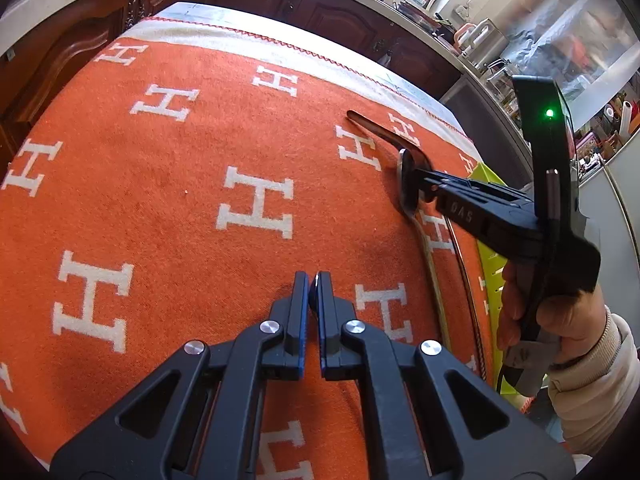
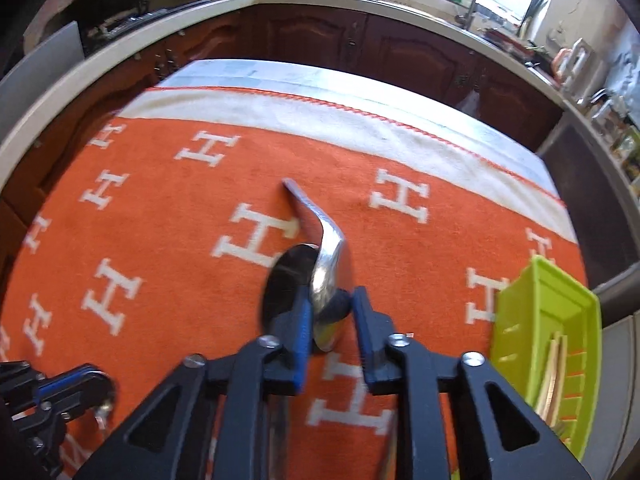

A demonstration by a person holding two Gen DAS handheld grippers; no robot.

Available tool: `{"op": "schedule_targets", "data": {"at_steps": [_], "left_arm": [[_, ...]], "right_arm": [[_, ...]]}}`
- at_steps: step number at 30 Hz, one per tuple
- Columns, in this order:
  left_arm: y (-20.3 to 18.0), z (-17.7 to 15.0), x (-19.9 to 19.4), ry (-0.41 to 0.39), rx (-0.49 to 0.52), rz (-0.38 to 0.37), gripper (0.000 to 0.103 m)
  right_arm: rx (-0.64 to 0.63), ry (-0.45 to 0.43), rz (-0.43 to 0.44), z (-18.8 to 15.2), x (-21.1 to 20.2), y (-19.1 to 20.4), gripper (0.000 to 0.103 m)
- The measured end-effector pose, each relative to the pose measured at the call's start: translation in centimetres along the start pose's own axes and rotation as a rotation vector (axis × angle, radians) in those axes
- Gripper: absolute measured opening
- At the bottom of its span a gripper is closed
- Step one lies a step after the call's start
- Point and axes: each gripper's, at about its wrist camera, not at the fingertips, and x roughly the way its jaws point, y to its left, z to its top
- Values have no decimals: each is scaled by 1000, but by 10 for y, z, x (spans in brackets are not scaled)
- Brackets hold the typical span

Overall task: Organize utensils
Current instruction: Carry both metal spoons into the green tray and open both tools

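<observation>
The right gripper (image 2: 332,312) grips the spoon (image 2: 320,280) by its bowl near the cloth's (image 1: 160,200) right edge; polished steel looks slippery, so the bent handle seems safer. The left gripper (image 1: 313,280) is closed, empty.

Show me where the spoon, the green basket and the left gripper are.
spoon (image 2: 332,280): right wrist view, on its bowl.
green basket (image 2: 516,320): right wrist view, on its near wall.
left gripper (image 1: 313,280): left wrist view, between its fingertips.
</observation>
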Motion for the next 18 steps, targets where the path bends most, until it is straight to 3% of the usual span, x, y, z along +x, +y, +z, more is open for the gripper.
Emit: {"op": "schedule_targets", "data": {"at_steps": [3,9,18], "left_arm": [[0,2,2,1,-2,1,2],[-4,6,4,7,-6,14,2],[-41,22,-23,-29,70,-8,2]], "right_arm": [[53,17,-8,2,5,-15,4],[154,22,40,3,7,-38,4],[407,-28,167,-12,-35,-95,4]]}}
